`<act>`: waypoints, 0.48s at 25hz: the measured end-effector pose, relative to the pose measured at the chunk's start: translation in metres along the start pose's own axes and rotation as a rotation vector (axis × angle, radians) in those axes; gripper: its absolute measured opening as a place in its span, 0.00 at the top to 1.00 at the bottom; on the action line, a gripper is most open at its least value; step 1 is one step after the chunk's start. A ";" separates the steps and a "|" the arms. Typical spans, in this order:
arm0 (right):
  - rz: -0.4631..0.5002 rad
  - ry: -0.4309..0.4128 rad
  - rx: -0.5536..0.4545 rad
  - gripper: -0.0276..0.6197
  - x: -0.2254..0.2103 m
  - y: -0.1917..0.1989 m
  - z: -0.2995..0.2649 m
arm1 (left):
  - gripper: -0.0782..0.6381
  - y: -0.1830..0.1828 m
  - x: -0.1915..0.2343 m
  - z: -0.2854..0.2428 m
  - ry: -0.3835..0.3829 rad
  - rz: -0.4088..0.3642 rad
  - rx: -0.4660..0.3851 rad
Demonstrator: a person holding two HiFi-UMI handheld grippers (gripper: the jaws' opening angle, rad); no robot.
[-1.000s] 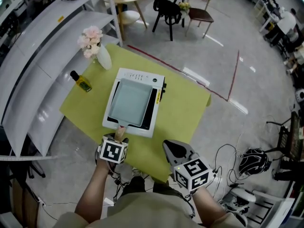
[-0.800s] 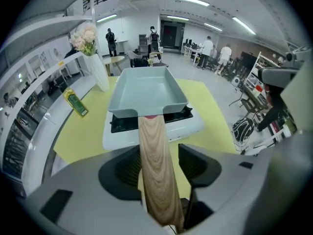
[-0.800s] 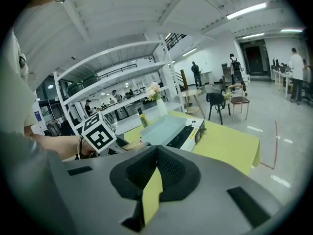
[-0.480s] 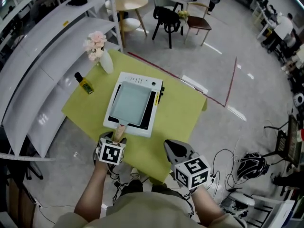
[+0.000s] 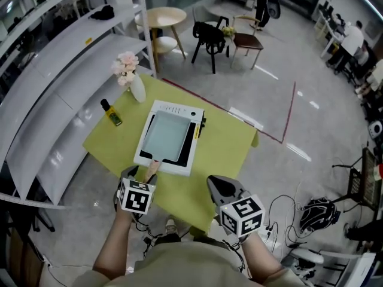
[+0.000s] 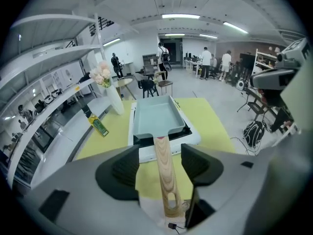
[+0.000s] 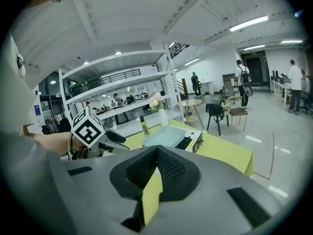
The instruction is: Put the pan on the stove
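The pale blue rectangular pan (image 5: 166, 134) sits on the white stove (image 5: 163, 167) on the yellow-green table (image 5: 224, 142). Its wooden handle (image 5: 152, 168) points toward me. My left gripper (image 5: 145, 173) is at the handle's end. In the left gripper view the handle (image 6: 165, 175) runs between the jaws, which are opening, and the pads (image 6: 128, 168) stand clear of it on both sides. My right gripper (image 5: 220, 187) hovers at the table's near edge, right of the stove, shut and empty. In the right gripper view the right gripper (image 7: 157, 163) has its pads together.
A white vase of pink flowers (image 5: 134, 79) and a small oil bottle (image 5: 112, 113) stand on the table's left side. White shelving (image 5: 54, 88) runs along the left. A round table and chairs (image 5: 209, 23) stand beyond. Cables and a bag (image 5: 320, 214) lie on the floor at right.
My left gripper's jaws have opened off the pan handle and the gripper has drawn back slightly toward me. The pan stays on the stove. The right gripper has barely moved.
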State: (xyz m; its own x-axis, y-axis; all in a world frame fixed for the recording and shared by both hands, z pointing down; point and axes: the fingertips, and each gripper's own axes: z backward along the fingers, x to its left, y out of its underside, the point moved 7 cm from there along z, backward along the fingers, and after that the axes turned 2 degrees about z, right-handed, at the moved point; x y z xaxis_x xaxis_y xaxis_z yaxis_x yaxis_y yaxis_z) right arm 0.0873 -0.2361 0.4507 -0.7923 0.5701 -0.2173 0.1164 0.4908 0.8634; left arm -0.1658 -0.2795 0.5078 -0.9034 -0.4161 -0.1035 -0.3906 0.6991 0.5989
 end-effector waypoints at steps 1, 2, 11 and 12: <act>0.012 0.001 -0.010 0.95 0.001 -0.004 0.001 | 0.51 -0.002 0.001 0.007 -0.005 0.000 -0.020; 0.023 0.001 -0.021 0.95 0.002 -0.008 0.003 | 0.51 -0.005 0.002 0.014 -0.009 -0.003 -0.040; 0.166 -0.004 -0.120 0.95 0.028 -0.056 0.032 | 0.65 -0.030 0.008 0.088 -0.102 0.000 -0.313; 0.189 -0.005 -0.133 0.95 0.033 -0.062 0.037 | 0.65 -0.033 0.007 0.097 -0.096 0.003 -0.342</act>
State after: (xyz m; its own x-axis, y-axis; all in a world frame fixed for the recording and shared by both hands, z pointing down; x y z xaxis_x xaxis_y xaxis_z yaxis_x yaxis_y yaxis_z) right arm 0.0762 -0.2234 0.3733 -0.7612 0.6468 -0.0482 0.1820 0.2844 0.9413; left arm -0.1762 -0.2488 0.4106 -0.9233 -0.3463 -0.1659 -0.3208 0.4581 0.8290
